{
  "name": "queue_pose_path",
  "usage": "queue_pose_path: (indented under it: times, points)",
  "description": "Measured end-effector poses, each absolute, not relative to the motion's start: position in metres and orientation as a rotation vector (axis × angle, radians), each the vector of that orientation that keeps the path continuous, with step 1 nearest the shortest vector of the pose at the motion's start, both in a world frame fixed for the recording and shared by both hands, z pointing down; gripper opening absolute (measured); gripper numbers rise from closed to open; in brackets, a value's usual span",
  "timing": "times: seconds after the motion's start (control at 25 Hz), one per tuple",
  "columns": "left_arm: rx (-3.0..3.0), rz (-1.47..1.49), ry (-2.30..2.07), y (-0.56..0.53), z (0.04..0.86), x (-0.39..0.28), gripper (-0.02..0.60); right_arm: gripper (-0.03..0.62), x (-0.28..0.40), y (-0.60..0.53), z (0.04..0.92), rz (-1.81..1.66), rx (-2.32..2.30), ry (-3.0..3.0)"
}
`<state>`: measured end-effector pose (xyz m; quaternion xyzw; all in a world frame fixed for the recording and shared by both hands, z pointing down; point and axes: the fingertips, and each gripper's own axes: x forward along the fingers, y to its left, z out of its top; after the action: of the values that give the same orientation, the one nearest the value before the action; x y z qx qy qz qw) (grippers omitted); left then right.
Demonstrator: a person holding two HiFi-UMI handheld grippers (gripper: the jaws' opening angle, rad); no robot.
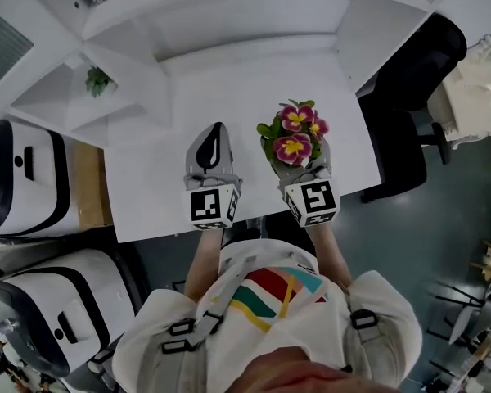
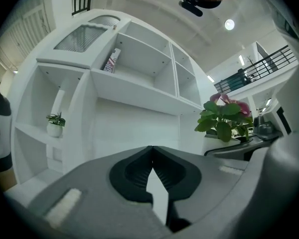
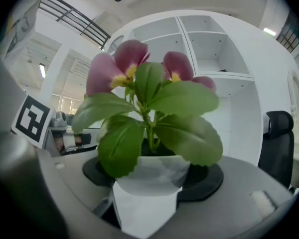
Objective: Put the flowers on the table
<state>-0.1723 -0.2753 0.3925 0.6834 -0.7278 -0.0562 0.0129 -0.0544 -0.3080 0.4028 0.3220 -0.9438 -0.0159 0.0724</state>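
flowers (image 3: pixel 149 98) clamped in right claw (image 1: pixel 299 165); left claw (image 2: pixel 150 152) closed — empty

Noted: table (image 1: pixel 147 195) top smooth, white, matt. The flower pot (image 3: pixel 148 183) is white, smooth, faceted, with low sheen; its leaves (image 3: pixel 189 133) waxy, slightly glossy. The left claw (image 2: pixel 150 169) has a matt grey plastic shell; black pads (image 2: pixel 133 172) ribbed, rubber-like. The shelves (image 2: pixel 134 91) smooth white.
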Motion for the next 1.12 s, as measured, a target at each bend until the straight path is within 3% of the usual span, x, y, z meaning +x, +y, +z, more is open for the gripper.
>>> queue_pose_path:
  times: [1.12]
  points:
    - [1.79, -0.131, -2.601, -0.26, 0.379, -0.226, 0.006, 0.33, -0.108, -0.336, 0.395, 0.038, 0.596, -2.962]
